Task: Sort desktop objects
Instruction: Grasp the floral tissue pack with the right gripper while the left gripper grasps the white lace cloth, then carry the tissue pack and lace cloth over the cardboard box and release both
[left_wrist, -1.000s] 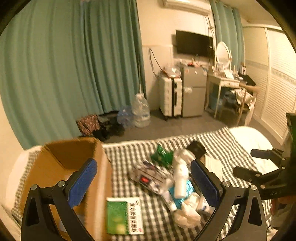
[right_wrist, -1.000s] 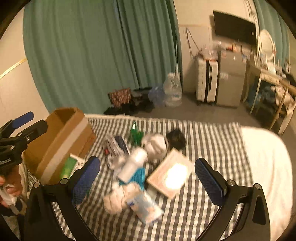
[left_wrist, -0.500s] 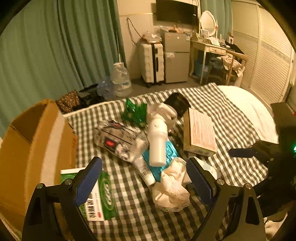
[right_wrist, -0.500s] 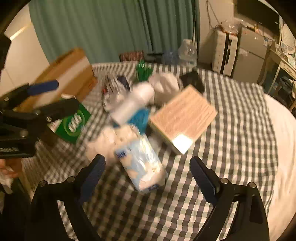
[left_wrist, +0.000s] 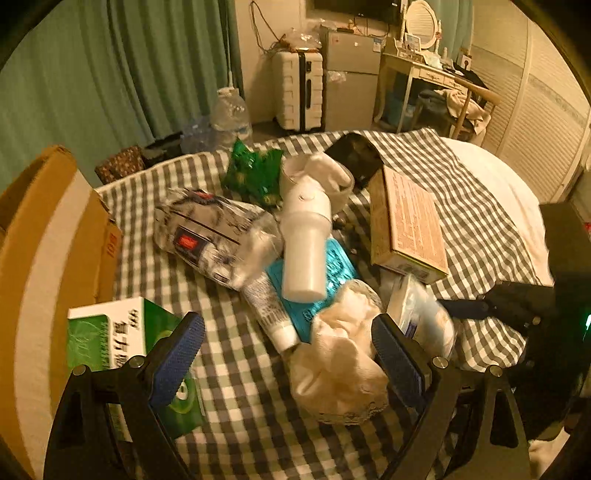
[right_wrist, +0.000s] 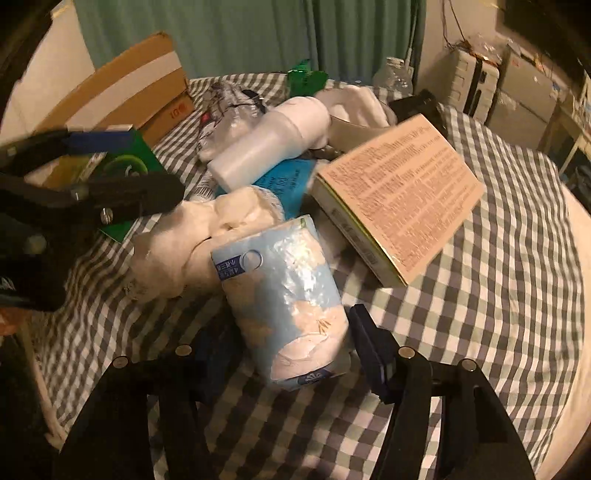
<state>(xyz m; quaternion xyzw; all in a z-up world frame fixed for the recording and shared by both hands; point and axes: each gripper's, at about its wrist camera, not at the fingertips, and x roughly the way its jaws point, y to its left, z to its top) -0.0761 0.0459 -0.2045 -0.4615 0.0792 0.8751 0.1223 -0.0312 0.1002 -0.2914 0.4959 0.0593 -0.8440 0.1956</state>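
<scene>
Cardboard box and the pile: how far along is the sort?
Nothing looks sorted: the pile still lies beside the cardboard box. In hand: the right gripper, whose jaws have just been closing, straddles the tissue pack; the left gripper is open above the white cloth. Left: white bottle, tan box, the rest.

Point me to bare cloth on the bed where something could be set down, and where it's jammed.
Free: the checked cloth right of the pink box, out to the white bedding; also a strip between the green box and the cream bundle. Jammed: the middle, around the white bottle, and beside the cardboard carton.
</scene>
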